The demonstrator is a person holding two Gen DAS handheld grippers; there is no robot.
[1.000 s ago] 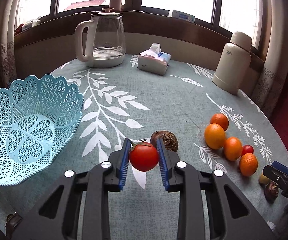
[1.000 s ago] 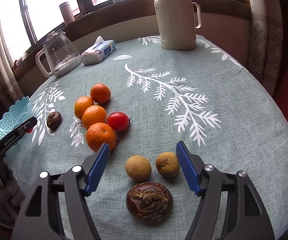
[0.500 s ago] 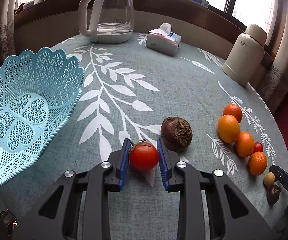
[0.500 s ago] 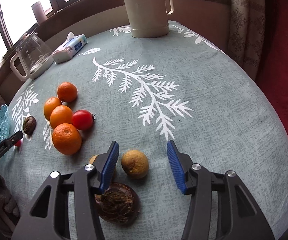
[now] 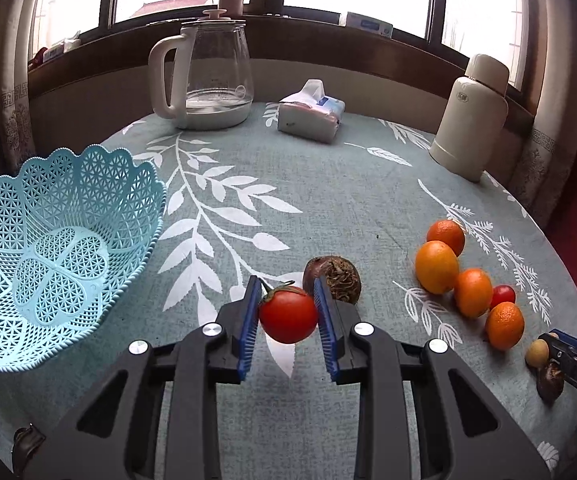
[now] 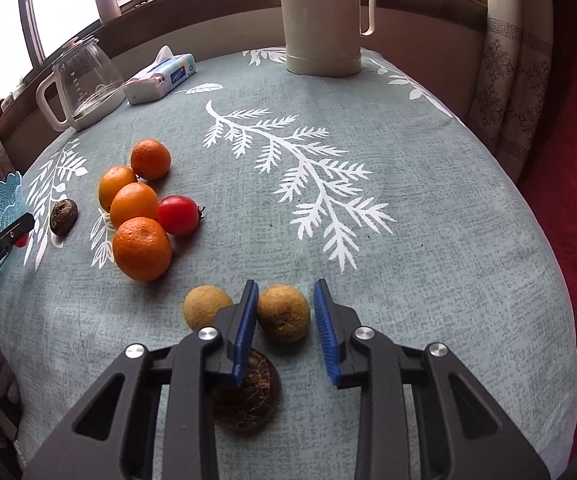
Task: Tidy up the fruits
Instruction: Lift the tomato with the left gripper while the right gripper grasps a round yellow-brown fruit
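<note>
The left gripper [image 5: 287, 314] clenches a tomato [image 5: 287, 314], bound next for the blue basket [image 5: 88, 184]; the right gripper [image 6: 284, 320] straddles a tan fruit [image 6: 283, 313], jaws released.

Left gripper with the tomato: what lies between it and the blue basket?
Only bare tablecloth, per the left wrist view: nothing lies between the left gripper, shut on the tomato, and the basket.

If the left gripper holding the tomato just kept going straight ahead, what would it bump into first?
Probably the dark brown fruit just beyond the tomato in the left gripper; it sits slightly right of centre, so the right finger would likely meet it.
</note>
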